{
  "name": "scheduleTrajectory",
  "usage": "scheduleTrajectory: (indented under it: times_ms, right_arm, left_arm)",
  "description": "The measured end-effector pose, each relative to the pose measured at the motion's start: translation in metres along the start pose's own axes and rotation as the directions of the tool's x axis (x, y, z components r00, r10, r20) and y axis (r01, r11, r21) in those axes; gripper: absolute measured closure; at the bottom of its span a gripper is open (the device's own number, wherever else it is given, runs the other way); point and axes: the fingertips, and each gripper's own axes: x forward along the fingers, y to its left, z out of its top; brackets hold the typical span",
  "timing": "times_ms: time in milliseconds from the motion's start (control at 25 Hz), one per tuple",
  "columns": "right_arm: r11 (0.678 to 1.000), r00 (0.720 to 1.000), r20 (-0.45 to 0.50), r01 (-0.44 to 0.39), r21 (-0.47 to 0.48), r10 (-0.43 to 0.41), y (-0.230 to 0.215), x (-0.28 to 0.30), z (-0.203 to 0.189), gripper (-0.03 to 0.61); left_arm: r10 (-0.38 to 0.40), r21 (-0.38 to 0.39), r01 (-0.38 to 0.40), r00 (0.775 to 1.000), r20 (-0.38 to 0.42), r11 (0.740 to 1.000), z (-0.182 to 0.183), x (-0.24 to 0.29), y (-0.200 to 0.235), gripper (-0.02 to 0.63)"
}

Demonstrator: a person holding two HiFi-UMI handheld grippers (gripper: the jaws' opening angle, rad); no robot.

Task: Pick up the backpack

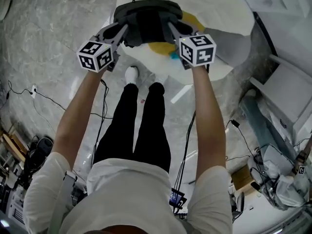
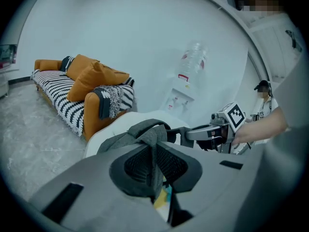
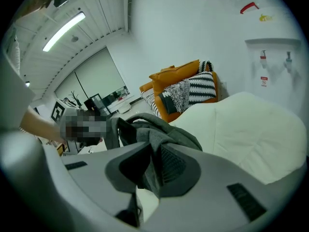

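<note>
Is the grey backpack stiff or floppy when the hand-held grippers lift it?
Probably floppy: the backpack folds and bunches between the jaws of the left hand-held gripper and the right hand-held gripper. It likely sags between the two grips. It seems light: pinches of cloth hold it.

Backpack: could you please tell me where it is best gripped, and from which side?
On the backpack, probably the soft grey upper folds, one at each end, approached from the near side, angled down. It is limp, so a pinched fold at each end keeps it level; the left gripper and right gripper are shut on it that way.
</note>
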Motion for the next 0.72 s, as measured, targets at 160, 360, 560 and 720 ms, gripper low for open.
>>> scheduleTrajectory:
  times_ms: [160, 360, 560, 720]
  right_arm:
    - [1.000, 1.000, -0.014, -0.010, 0.005, 0.010, -0.011, -0.018, 0.001, 0.525]
    - [1.000, 0.999, -0.029, -0.016, 0.018, 0.017, -0.005, -0.034, 0.007, 0.524]
    - [1.000, 1.000, -0.012, -0.021, 0.019, 0.021, 0.017, -0.057, 0.011, 0.525]
    - [0.999, 1.000, 0.004, -0.026, 0.019, 0.026, 0.030, -0.076, 0.016, 0.525]
  left_arm:
    - [0.009, -0.015, -0.009, 1.000, -0.020, 1.000, 0.005, 0.008, -0.015, 0.581]
    - [0.013, -0.029, -0.014, 0.999, -0.037, 0.999, 0.013, -0.001, -0.025, 0.580]
    - [0.019, -0.013, -0.020, 0.999, -0.027, 1.000, 0.022, -0.026, -0.042, 0.580]
    - [0.024, 0.003, -0.024, 1.000, -0.017, 1.000, 0.032, -0.042, -0.055, 0.581]
